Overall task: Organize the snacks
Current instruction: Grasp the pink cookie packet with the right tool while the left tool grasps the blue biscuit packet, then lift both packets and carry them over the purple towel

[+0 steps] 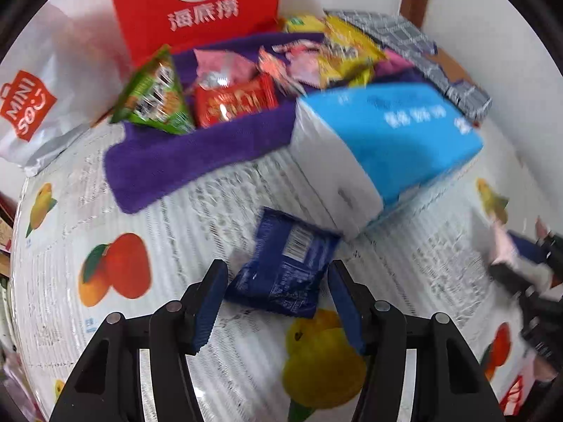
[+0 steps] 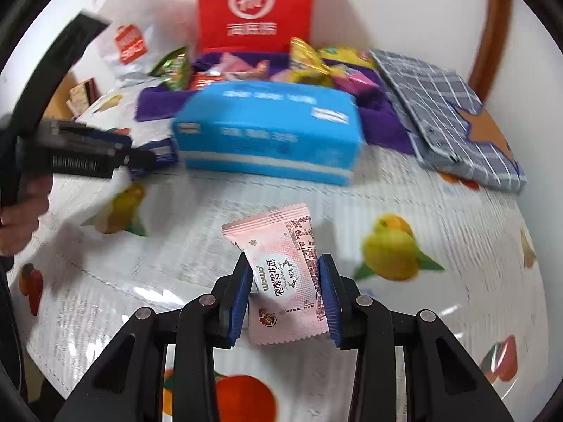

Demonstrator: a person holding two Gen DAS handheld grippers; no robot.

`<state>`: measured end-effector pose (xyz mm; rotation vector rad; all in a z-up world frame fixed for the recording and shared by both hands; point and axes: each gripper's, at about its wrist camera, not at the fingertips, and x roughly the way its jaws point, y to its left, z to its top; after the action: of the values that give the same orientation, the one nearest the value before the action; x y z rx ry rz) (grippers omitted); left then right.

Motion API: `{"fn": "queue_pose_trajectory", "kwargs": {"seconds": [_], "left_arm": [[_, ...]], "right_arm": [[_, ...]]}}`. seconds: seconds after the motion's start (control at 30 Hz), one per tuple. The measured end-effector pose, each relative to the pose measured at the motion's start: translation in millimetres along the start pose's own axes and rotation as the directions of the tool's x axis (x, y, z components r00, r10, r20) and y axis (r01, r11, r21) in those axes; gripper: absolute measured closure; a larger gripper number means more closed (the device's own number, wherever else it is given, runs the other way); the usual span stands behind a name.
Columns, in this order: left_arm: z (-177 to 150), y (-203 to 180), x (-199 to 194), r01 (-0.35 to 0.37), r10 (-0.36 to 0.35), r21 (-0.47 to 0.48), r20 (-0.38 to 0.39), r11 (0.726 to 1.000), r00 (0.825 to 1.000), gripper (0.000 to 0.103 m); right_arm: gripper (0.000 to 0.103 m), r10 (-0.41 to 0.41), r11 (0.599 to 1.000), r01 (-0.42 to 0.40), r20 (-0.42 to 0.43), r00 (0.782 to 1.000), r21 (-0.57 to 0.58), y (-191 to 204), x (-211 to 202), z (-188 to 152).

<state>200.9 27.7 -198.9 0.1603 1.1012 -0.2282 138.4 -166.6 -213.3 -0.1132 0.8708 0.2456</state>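
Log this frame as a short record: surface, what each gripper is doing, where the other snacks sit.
surface: fruit-print tablecloth
left gripper: open, astride dark blue snack packet lying on cloth
right gripper: shut on pink snack packet
other snacks: piled on purple towel
nearby: blue tissue pack, red bag, checked cloth

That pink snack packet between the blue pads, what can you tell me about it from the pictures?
The pink snack packet is a small pillow-style wrapper of smooth, slightly glossy film, pale pink with a white oval label, dark printed characters and a block of fine print down one side. Both ends are crimped with zigzag edges. It looks sealed and unopened. It stands roughly on end, tilted slightly, above the fruit-print tablecloth. The right gripper is shut on it, a blue pad pressing each long side.
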Motion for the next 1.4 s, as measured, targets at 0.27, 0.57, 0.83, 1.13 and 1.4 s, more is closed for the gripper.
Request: {"fn": "queue_pose_trajectory", "kwargs": {"seconds": [0.27,0.57,0.83,1.13,1.4], "left_arm": [[-2,-12,1,-0.011,0.012,-0.02,0.053,1.0,0.999,0.055],[-7,-14,-1,-0.027,0.032,-0.058,0.094,0.998,0.995,0.06],[-19,-17,-4,-0.053,0.067,-0.087,0.168,0.995,0.983,0.059],[-21,-16,-4,-0.054,0.075,-0.112,0.195,0.992,0.978,0.058],[-22,-15,-4,-0.05,0.071,-0.113,0.195,0.992,0.978,0.058]], "right_arm": [[0.065,0.004,0.998,-0.005,0.011,1.0,0.063,-14,12,6],[0.065,-0.031,0.994,0.029,0.026,0.999,0.103,-18,31,19],[0.062,-0.073,0.992,0.067,0.05,0.996,0.109,-19,35,18],[0.062,-0.077,0.991,0.072,0.045,0.996,0.112,-21,37,18],[0.062,-0.072,0.992,0.067,0.044,0.996,0.11,-22,37,19]]}}
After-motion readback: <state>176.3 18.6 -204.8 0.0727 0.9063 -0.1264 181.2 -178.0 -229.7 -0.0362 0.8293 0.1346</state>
